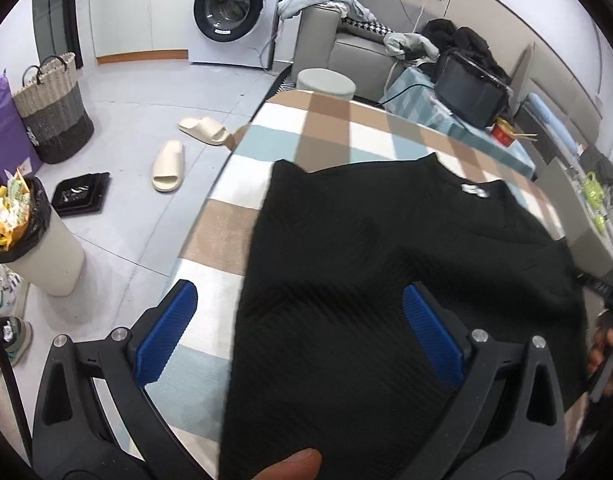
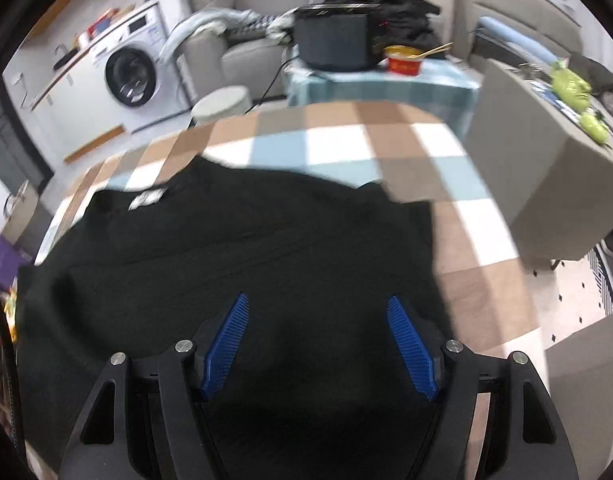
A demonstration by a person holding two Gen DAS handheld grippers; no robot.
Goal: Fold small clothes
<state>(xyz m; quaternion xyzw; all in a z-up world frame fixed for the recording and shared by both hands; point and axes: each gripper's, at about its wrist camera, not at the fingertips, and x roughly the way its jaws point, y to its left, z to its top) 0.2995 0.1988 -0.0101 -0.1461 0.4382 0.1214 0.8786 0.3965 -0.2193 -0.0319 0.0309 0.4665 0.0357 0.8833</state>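
A black ribbed garment (image 1: 386, 264) with a small white label (image 1: 475, 189) lies spread on the checked tablecloth (image 1: 334, 124). My left gripper (image 1: 300, 300) is open above its left part; one blue pad (image 1: 168, 334) is over the cloth beside it, the other over the garment. In the right wrist view the same garment (image 2: 234, 248) fills the middle, label (image 2: 146, 199) at upper left. My right gripper (image 2: 318, 314) is open above the garment's near part, both blue pads (image 2: 410, 348) apart with nothing between them.
Left of the table: a bin (image 1: 34, 240) full of rubbish, slippers (image 1: 168, 166), a woven basket (image 1: 54, 108), a washing machine (image 1: 234, 8). Behind: a round stool (image 1: 326, 82), a side table with a black box (image 1: 470, 88) and red cup (image 1: 504, 132). A grey box (image 2: 554, 184) stands right.
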